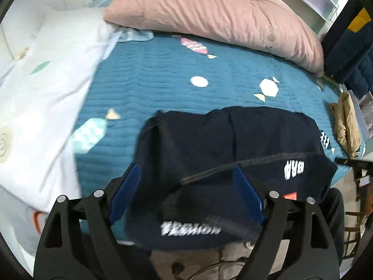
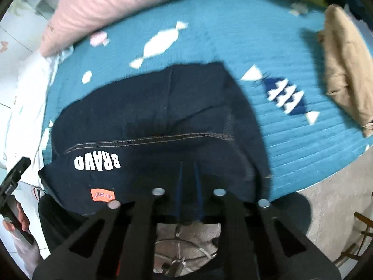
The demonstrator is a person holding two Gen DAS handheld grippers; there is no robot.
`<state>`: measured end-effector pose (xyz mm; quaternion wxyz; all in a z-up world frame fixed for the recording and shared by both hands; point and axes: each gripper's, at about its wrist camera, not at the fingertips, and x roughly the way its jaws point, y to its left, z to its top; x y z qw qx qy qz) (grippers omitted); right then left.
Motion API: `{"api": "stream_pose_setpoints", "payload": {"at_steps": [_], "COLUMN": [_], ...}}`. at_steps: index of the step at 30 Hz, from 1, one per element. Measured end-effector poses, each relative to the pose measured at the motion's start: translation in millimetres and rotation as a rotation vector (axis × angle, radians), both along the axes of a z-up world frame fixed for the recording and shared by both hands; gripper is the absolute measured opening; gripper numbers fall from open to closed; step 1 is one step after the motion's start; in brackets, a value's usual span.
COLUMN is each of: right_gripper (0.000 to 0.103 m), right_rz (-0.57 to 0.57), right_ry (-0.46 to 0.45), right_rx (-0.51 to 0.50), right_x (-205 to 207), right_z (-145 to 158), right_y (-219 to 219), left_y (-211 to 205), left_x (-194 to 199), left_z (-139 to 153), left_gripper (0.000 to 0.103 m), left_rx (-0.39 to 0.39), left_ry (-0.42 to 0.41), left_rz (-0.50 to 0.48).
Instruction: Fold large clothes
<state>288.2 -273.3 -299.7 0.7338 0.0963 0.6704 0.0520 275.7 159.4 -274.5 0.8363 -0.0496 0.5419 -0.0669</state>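
Here the left gripper (image 1: 186,186) gapes, right gripper (image 2: 187,186) pressed together; garment (image 2: 151,116) blurred.

**Item count: bed and surroundings**

One bed cover (image 1: 163,79), teal and quilted, printed with candy shapes; six or so of these shapes show in the left wrist view, blur preventing a firmer figure. One navy garment (image 1: 233,140) on the cover, bearing two lines of white lettering and one orange label (image 2: 102,195). One pink duvet (image 1: 209,7). One white quilt (image 1: 46,81). One tan garment (image 2: 345,65) in a heap. Two grippers: the left gripper (image 1: 186,193) and the right gripper (image 2: 188,186). One hand (image 2: 16,219) visible.
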Motion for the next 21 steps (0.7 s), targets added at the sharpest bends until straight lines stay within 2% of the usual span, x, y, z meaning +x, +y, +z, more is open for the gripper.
{"api": "stream_pose_setpoints", "payload": {"at_steps": [2, 3, 4, 5, 9, 10, 12, 15, 18, 21], "right_gripper": [0.003, 0.002, 0.002, 0.002, 0.000, 0.000, 0.000, 0.000, 0.002, 0.002], "right_rz": [0.001, -0.008, -0.026, -0.046, -0.076, -0.096, -0.118, -0.124, -0.122, -0.085], "right_ry": [0.036, 0.071, 0.102, 0.140, 0.241, 0.229, 0.207, 0.207, 0.216, 0.159], "right_rx": [0.015, -0.015, -0.020, -0.005, -0.043, -0.018, 0.017, 0.004, -0.042, -0.007], "right_x": [5.4, 7.5, 7.2, 5.2, -13.3, -18.6, -22.6, -21.6, -20.7, -22.0], "right_z": [-17.6, -30.8, -41.5, -52.7, -88.4, -92.9, -93.8, -96.9, -87.2, -56.1], "right_y": [8.7, 10.9, 9.3, 6.0, -4.2, -8.9, -14.7, -12.8, -7.6, 6.6], "left_y": [-9.0, -13.3, -17.5, -18.8, -12.6, -6.8, -4.2, -12.3, -21.1, -22.8], "left_x": [8.8, 12.7, 13.6, 11.5, -11.1, -16.7, -17.9, -14.4, -14.5, -13.0], "left_z": [-17.9, -33.3, -53.8, -63.4, -96.0, -99.3, -106.6, -110.7, -103.5, -87.3], "left_gripper": [0.060, 0.040, 0.026, 0.023, 0.020, 0.016, 0.013, 0.013, 0.013, 0.013], "left_rx": [-0.025, -0.022, 0.000, 0.018, 0.003, -0.029, -0.027, 0.021, 0.073, 0.078], "left_ry": [0.051, 0.116, 0.194, 0.219, 0.264, 0.239, 0.225, 0.223, 0.231, 0.256], "left_rz": [-0.016, -0.019, -0.021, -0.019, 0.003, 0.027, 0.040, 0.032, 0.017, 0.026]}}
